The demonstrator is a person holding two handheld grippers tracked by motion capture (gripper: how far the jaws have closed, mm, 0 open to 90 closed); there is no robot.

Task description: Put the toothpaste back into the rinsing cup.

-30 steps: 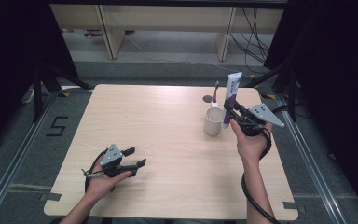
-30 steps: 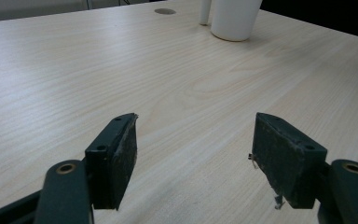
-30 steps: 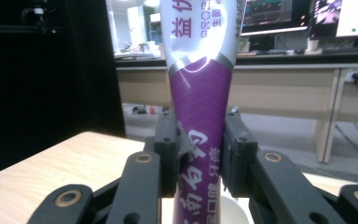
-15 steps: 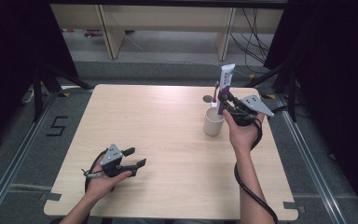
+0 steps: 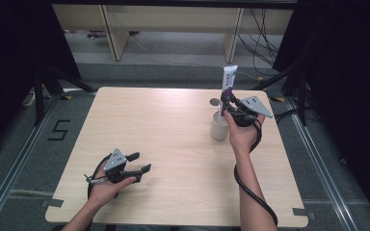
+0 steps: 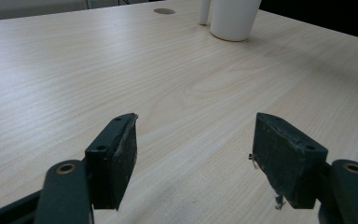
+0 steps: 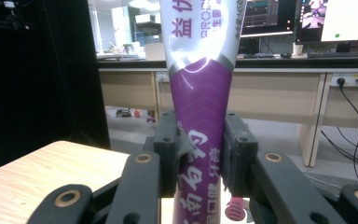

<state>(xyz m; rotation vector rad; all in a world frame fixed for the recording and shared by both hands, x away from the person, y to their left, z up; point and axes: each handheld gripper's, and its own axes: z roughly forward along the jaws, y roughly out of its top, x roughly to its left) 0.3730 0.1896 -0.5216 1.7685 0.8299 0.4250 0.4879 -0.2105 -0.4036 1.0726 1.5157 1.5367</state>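
My right gripper (image 5: 229,102) is shut on a white and purple toothpaste tube (image 5: 230,77), held upright at the table's far right. In the right gripper view both pads clamp the purple part of the tube (image 7: 200,93) at my gripper (image 7: 198,154). A white cup (image 5: 218,127) stands just in front of and below the tube. The tube's lower end drops behind the cup's rim, and I cannot tell whether it is inside the cup. My left gripper (image 5: 140,162) rests open near the front left, with nothing between its jaws (image 6: 193,154). The cup (image 6: 233,18) shows far ahead of it.
A small dark round disc (image 5: 215,102) lies on the wooden table (image 5: 164,120) just beyond the cup, also seen as the disc (image 6: 164,10). The right gripper's cable trails along the forearm. Shelving and black stands lie beyond the table's far edge.
My right gripper has carried the tube left and farther away, turning it more upright over the cup. The left gripper has not moved.
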